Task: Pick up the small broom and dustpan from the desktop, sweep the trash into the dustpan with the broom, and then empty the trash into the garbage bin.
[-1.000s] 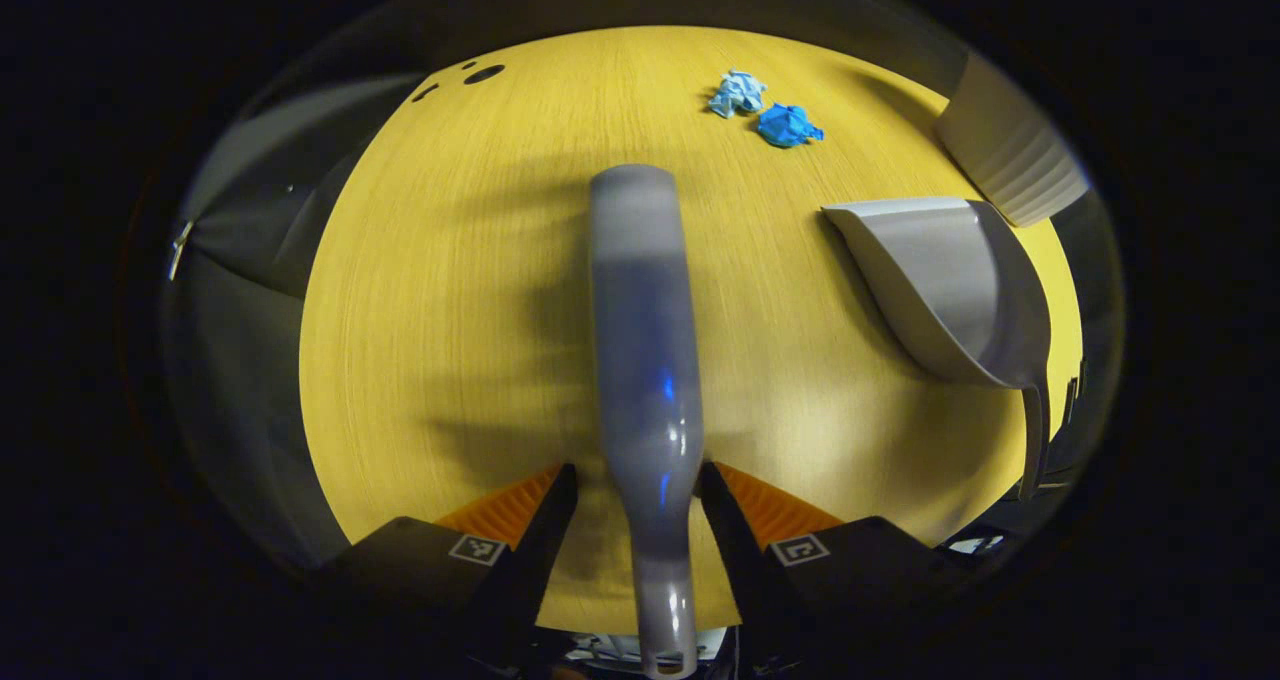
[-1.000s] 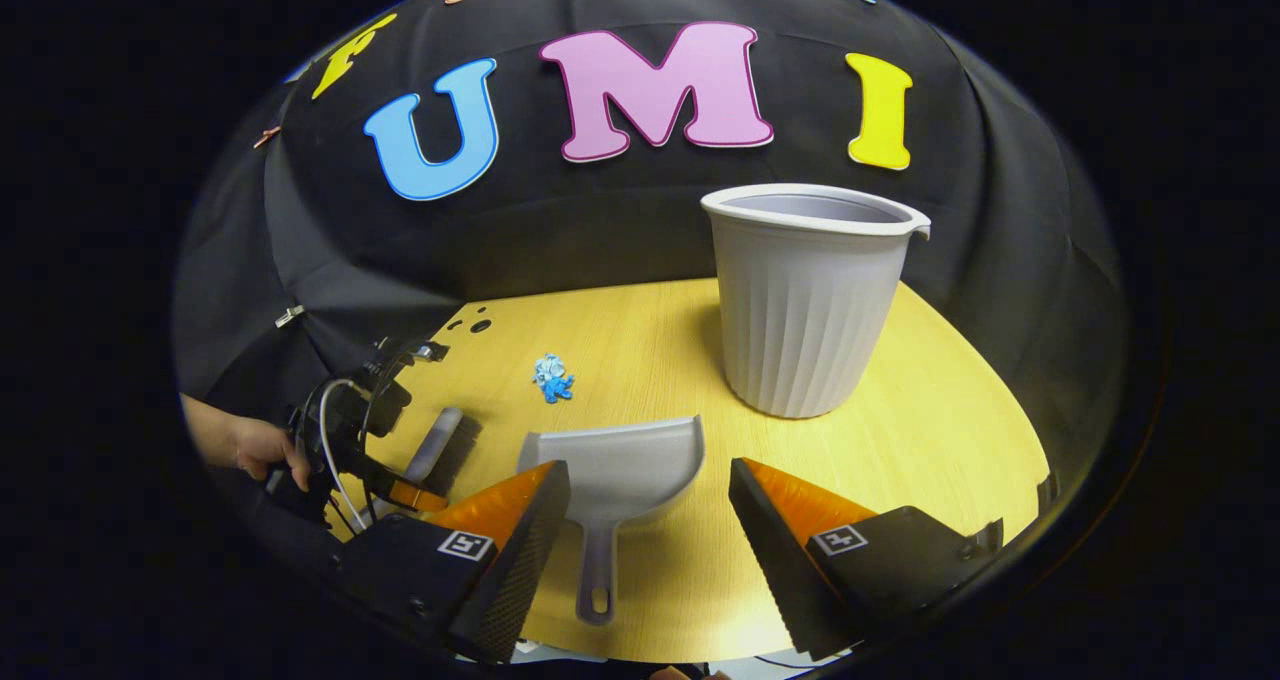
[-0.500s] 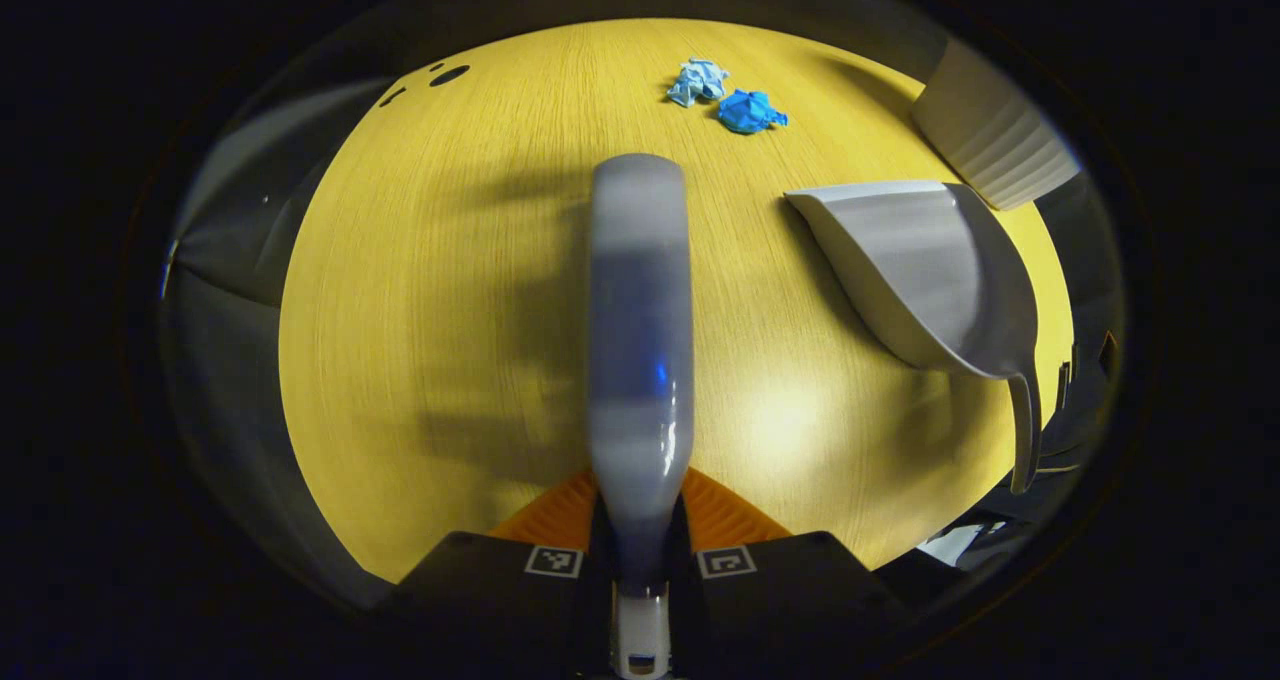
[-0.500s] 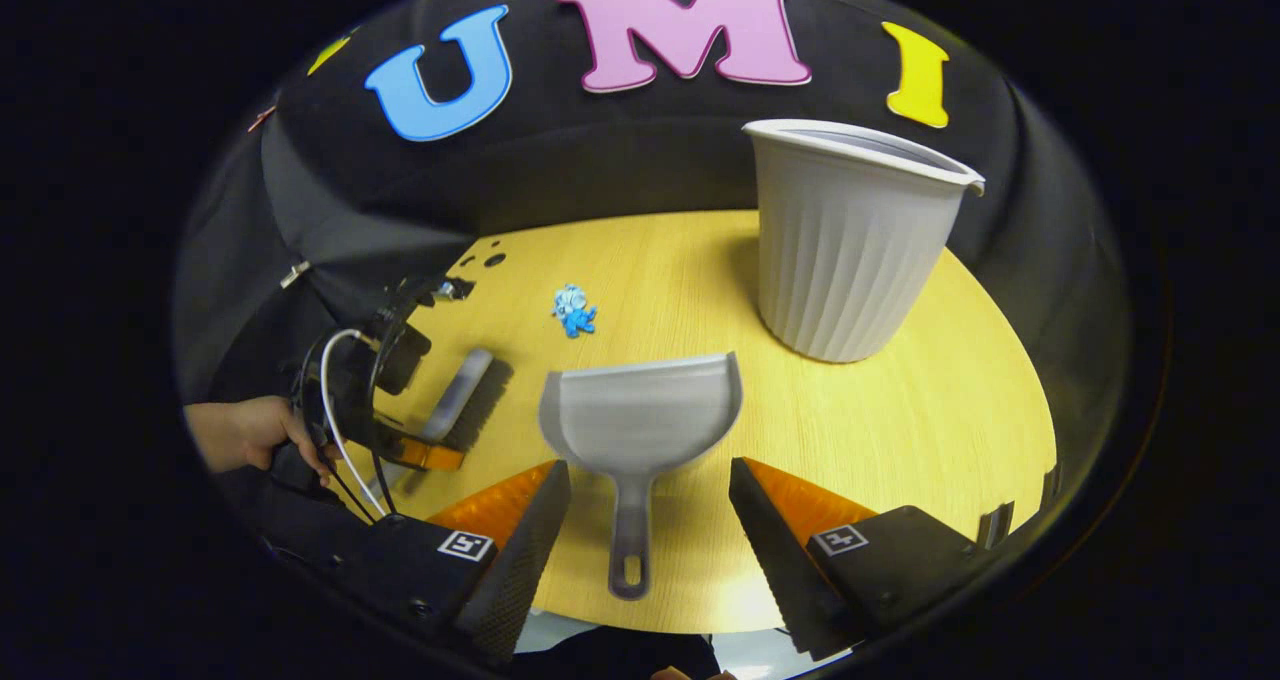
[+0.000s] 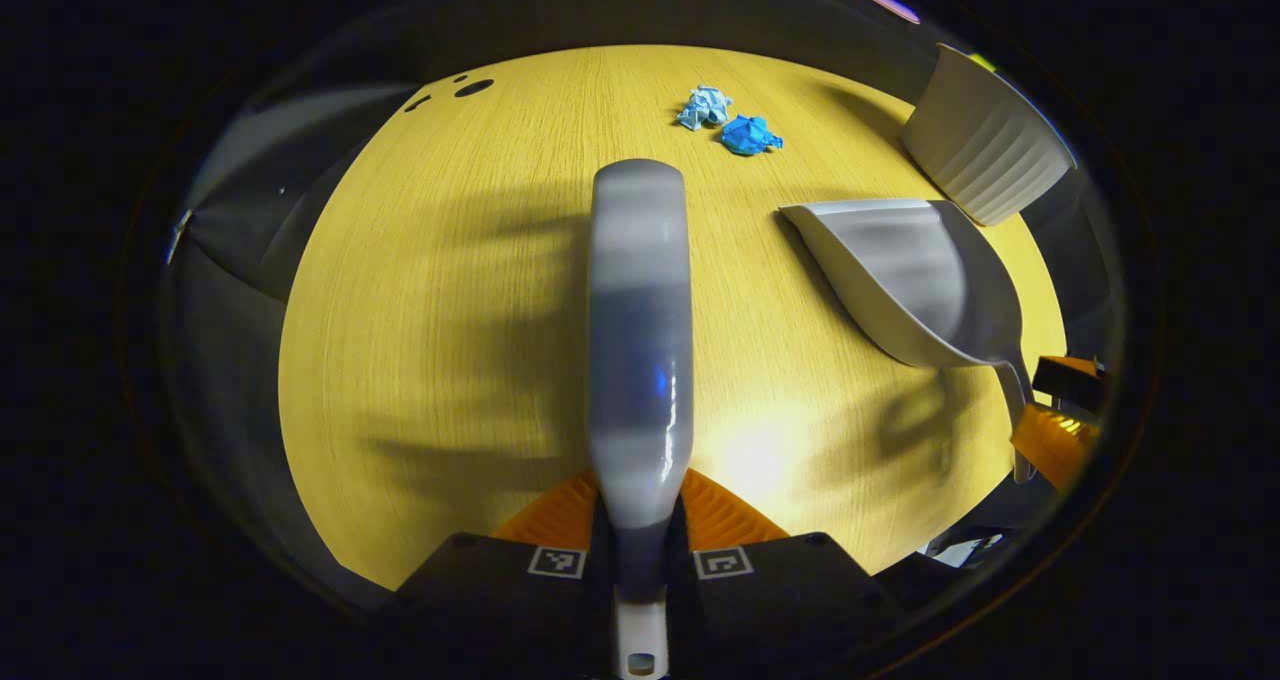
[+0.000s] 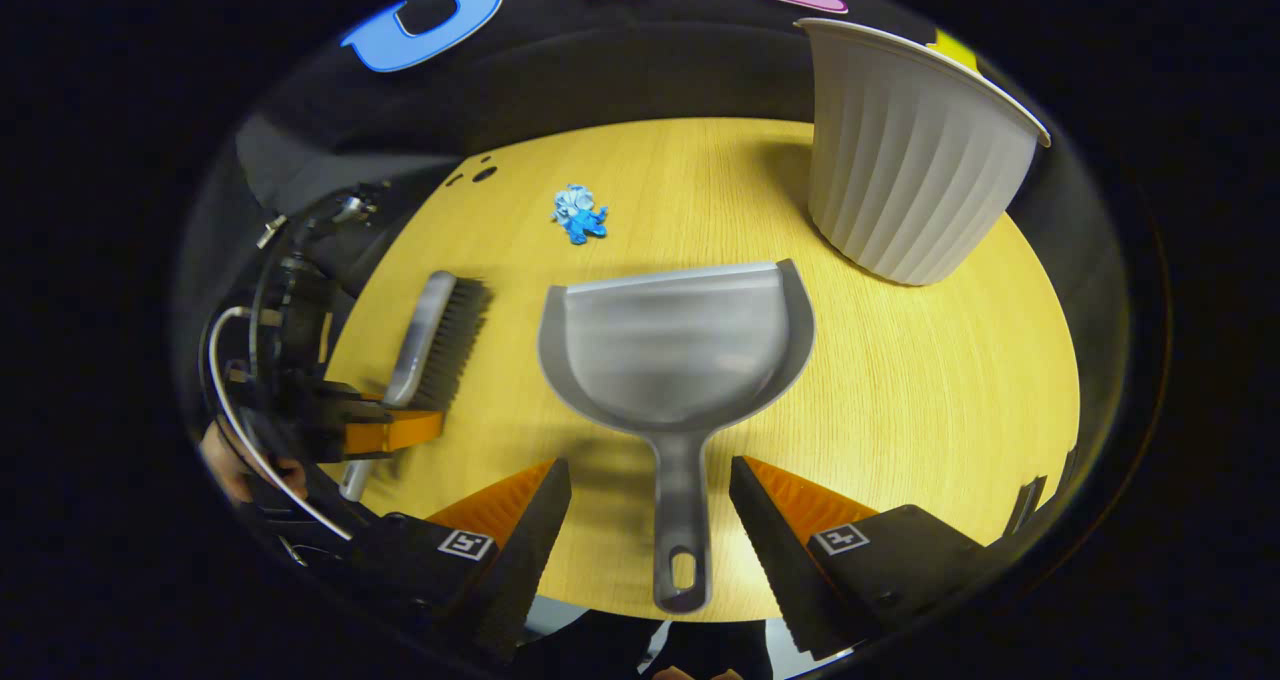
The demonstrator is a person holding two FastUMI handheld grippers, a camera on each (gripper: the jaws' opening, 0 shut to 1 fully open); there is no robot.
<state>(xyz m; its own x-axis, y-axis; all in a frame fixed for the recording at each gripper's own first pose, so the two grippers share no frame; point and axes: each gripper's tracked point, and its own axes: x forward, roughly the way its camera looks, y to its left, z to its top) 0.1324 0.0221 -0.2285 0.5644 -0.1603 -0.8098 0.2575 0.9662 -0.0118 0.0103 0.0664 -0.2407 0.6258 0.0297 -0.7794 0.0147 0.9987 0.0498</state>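
The grey small broom [image 5: 640, 330] runs straight ahead of my left gripper [image 5: 640, 520], which is shut on its handle; its dark bristles [image 6: 455, 345] show in the right gripper view. The grey dustpan [image 6: 680, 345] lies flat on the yellow desktop [image 6: 900, 400], its handle [image 6: 680, 530] lying between the spread fingers of my right gripper [image 6: 650, 480], which is open and not touching it. Two crumpled blue paper scraps [image 5: 728, 122] sit beyond the dustpan mouth, also seen as blue scraps [image 6: 579, 213]. The ribbed white garbage bin [image 6: 915, 150] stands at the back right.
Small dark holes [image 5: 460, 88] mark the desktop's far left part. The desktop's near edge [image 6: 600, 610] runs just under my right gripper. A hand [image 6: 235, 460] holds the left gripper [image 6: 385, 430] at the left of the right gripper view.
My left gripper closed onto the broom handle. My right gripper came down and forward, bringing the dustpan handle between its open fingers; the bin now sits higher and closer.
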